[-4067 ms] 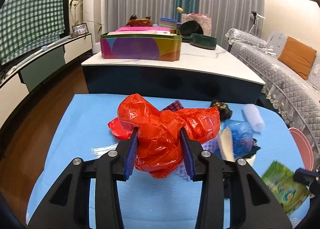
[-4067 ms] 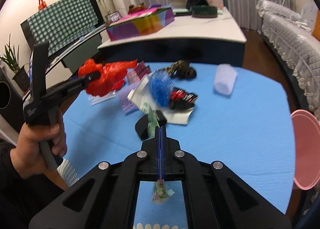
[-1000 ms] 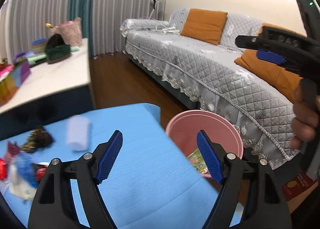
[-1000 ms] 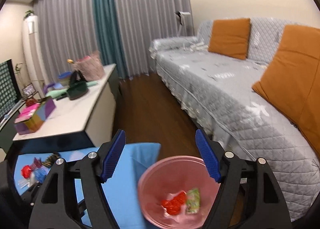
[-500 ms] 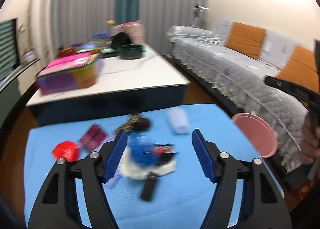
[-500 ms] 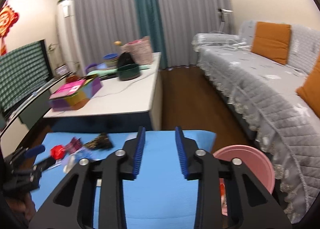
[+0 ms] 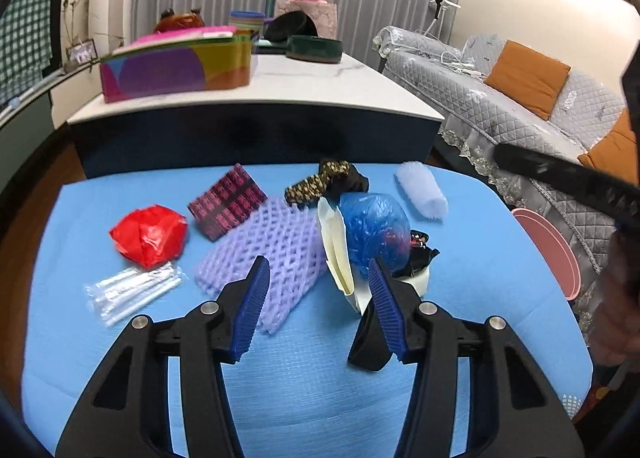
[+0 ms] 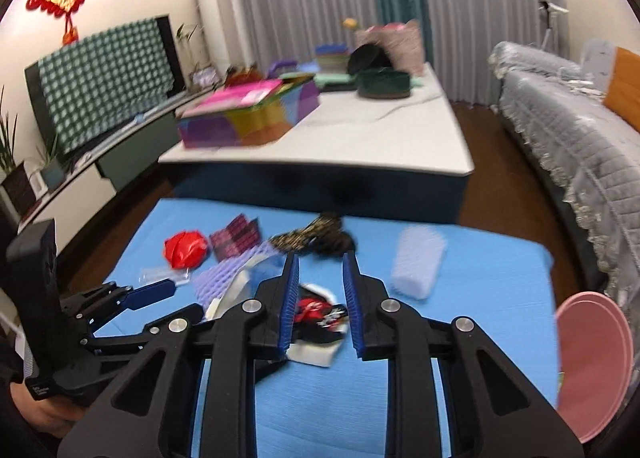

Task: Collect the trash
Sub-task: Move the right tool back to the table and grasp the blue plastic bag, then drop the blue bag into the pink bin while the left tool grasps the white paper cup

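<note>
Trash lies on the blue table (image 7: 312, 386): a red plastic bag (image 7: 150, 238), purple foam net (image 7: 276, 250), blue plastic bag (image 7: 374, 236), cream paper (image 7: 336, 254), clear straw packet (image 7: 132, 292) and white foam sleeve (image 7: 422, 190). My left gripper (image 7: 318, 270) hovers over the near table, aimed at the net and paper. Its jaws are closing and nothing is pressed between them. My right gripper (image 8: 321, 262) stands narrowly open above a red-and-black wrapper (image 8: 320, 310), holding nothing. The pink bin (image 8: 592, 362) sits off the table's right edge.
A magenta-black wrapper (image 7: 227, 206) and a leopard-print scrunchie (image 7: 316, 184) lie farther back. A black item (image 7: 370, 342) rests by my left gripper's right finger. Behind stands a white-topped counter (image 7: 320, 86) with a colourful box (image 7: 176, 70). A grey sofa (image 7: 520, 98) is at right.
Both grippers swung from over the pink bin back to the table's trash pile and dropped lower. The right jaws narrowed sharply and the left jaws drew closer together.
</note>
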### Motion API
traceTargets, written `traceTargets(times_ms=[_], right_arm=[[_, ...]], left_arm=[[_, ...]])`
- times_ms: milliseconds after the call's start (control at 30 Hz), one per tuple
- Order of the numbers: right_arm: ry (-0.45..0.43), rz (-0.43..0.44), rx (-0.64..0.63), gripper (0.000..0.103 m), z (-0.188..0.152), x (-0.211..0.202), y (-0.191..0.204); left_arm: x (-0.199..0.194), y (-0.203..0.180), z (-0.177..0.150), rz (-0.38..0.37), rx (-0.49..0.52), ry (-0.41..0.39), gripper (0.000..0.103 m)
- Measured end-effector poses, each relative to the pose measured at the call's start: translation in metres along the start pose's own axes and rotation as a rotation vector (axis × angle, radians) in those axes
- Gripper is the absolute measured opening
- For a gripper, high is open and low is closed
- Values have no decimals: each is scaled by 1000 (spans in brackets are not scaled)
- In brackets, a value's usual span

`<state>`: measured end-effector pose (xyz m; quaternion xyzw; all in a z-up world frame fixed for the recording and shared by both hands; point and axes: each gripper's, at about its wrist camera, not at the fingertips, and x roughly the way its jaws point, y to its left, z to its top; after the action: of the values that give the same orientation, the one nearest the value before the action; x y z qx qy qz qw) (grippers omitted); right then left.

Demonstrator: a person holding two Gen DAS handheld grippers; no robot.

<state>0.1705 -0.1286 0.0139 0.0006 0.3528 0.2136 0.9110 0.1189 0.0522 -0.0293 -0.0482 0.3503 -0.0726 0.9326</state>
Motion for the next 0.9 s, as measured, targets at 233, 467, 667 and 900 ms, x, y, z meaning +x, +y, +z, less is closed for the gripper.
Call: traceTargets(times_ms=[233, 467, 667, 900], right_arm=[[125, 76, -2, 41, -6, 45, 12], [230, 111, -14, 37, -18, 73, 11], [190, 125, -34, 1, -10, 60, 5], [82, 26, 14, 1, 6, 25, -25]], left_arm=[[19, 3, -5, -40, -23, 47, 50], [39, 3, -6, -84, -54, 112, 26], [41, 1, 2, -70, -43, 98, 7], [22, -1, 17, -1, -12, 16, 5]])
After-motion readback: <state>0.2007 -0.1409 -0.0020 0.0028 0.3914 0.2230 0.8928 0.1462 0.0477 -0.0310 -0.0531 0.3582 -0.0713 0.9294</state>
